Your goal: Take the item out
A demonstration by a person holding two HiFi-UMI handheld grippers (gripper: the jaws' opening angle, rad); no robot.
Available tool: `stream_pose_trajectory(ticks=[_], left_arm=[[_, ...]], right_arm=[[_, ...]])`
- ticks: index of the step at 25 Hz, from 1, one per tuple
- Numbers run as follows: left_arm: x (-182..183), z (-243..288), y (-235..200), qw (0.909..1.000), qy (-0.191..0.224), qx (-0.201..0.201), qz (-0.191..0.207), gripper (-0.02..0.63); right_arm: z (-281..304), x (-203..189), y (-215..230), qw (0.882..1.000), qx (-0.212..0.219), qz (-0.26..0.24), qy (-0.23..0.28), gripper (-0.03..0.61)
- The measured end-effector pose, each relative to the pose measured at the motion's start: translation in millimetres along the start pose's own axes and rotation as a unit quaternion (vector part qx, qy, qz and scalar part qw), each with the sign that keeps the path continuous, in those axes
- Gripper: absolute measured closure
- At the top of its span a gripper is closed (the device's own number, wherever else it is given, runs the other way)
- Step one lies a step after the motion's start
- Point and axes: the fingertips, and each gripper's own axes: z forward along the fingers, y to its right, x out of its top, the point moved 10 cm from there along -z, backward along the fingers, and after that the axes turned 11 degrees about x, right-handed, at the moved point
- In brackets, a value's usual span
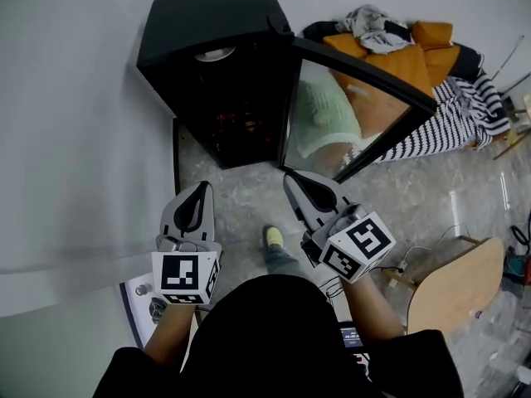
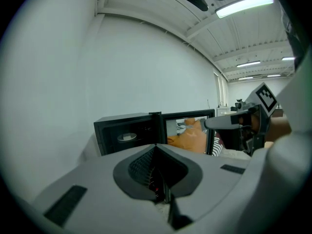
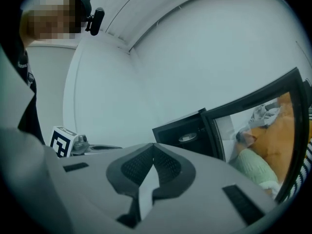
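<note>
A black cabinet [image 1: 211, 73] stands on the floor against the wall, its glass door [image 1: 357, 98] swung open to the right. Inside, on an upper level, lies a round pale dish [image 1: 216, 54], also seen as a small disc [image 2: 127, 137] in the left gripper view and the same dish [image 3: 187, 137] in the right gripper view. My left gripper [image 1: 202, 186] is shut and empty, held in front of the cabinet's opening, well short of it. My right gripper [image 1: 290, 175] is beside it, shut with nothing in it, pointing at the door's lower edge.
The white wall runs along the left. Orange cushions [image 1: 390, 56], crumpled clothes and a striped fabric [image 1: 465, 114] lie behind the door. A wooden chair [image 1: 456, 284] and cables are at the right. My shoe [image 1: 274, 237] is on the speckled floor.
</note>
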Motion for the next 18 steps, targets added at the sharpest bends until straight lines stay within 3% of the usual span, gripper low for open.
stream_pose_trajectory(ticks=[11, 18], left_arm=[[23, 77, -16, 0.9997, 0.001, 0.024, -0.007, 0.606], [18, 94, -7, 0.9993, -0.018, 0.030, -0.011, 0.606]], right_arm=[[40, 27, 69, 0.999, 0.023, -0.001, -0.023, 0.571], [38, 40, 96, 0.999, 0.024, -0.003, -0.028, 0.571]])
